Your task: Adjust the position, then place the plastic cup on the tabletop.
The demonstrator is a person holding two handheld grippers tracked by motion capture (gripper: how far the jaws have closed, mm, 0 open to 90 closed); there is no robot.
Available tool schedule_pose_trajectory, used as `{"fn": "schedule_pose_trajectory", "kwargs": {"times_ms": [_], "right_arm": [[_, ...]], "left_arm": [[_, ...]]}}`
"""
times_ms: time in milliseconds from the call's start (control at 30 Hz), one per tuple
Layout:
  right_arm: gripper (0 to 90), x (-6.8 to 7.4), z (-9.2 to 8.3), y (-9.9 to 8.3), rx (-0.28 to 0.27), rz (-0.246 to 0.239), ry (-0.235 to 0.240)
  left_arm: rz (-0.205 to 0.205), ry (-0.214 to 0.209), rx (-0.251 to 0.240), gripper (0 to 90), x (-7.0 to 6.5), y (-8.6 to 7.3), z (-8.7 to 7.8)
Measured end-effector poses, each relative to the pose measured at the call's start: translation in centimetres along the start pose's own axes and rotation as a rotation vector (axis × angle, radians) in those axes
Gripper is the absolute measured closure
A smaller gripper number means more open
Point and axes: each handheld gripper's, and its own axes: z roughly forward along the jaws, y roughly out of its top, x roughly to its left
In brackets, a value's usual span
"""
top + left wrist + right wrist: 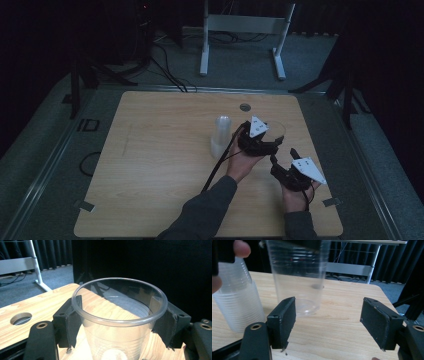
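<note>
The left tongs (270,137) clamp a clear, ribbed plastic cup (119,322) just under its rolled rim, one black pad pressed to each side of the wall, as the left gripper view shows. The cup stands upright with its mouth open to the top. In the right gripper view the same cup (298,277) appears a little above the light wooden bench (342,315), its base clear of the surface, though how far I cannot tell.

The right tongs (328,325) stand wide apart with nothing between the pads, only bare bench beyond them. In the high view the right tongs (285,156) sit just beside the left ones, nearer the person's edge of the bench, and do not touch the cup.

To the left of the held cup, a tall stack of translucent white plastic cups (220,136) rests mouth-down on the bench, near the left hand (243,162). A small round hole (244,107) lies in the bench top beyond the tongs. Farther off, on the grey floor, stands a white metal frame (245,35) with two feet, against dark curtains.
</note>
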Motion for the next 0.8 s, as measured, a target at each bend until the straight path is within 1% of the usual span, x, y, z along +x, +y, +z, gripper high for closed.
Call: {"fn": "schedule_pose_trajectory", "kwargs": {"times_ms": [167,267,467,567,633,733,800], "right_arm": [[28.1,-0.6,-0.2,0.0,-0.008,0.018,-0.025],[28.1,-0.9,-0.3,0.0,-0.011,0.032,-0.033],[28.1,-1.2,-0.3,0.0,-0.01,0.043,-0.04],[28.1,-1.3,-0.3,0.0,-0.009,0.046,-0.044],[28.1,-1.4,-0.2,-0.1,-0.008,0.049,-0.046],[28.1,-1.4,-0.2,-0.1,-0.003,0.051,-0.045],[28.1,-1.4,-0.2,-0.1,-0.001,0.05,-0.047]], "left_arm": [[0.004,0.002,0.009,28.3,0.1,-0.4,-0.1],[-0.004,-0.001,0.002,28.3,0.1,-0.5,-0.1],[0.005,-0.001,-0.003,28.3,0.0,-0.6,-0.5],[0.007,-0.002,-0.006,28.3,0.1,-0.6,-0.7],[-0.002,-0.002,-0.012,28.4,0.1,-0.7,-0.7],[0.007,0.001,-0.011,28.4,0.1,-0.8,-0.8],[0.006,0.001,-0.011,28.3,0.1,-0.8,-0.8]]}}
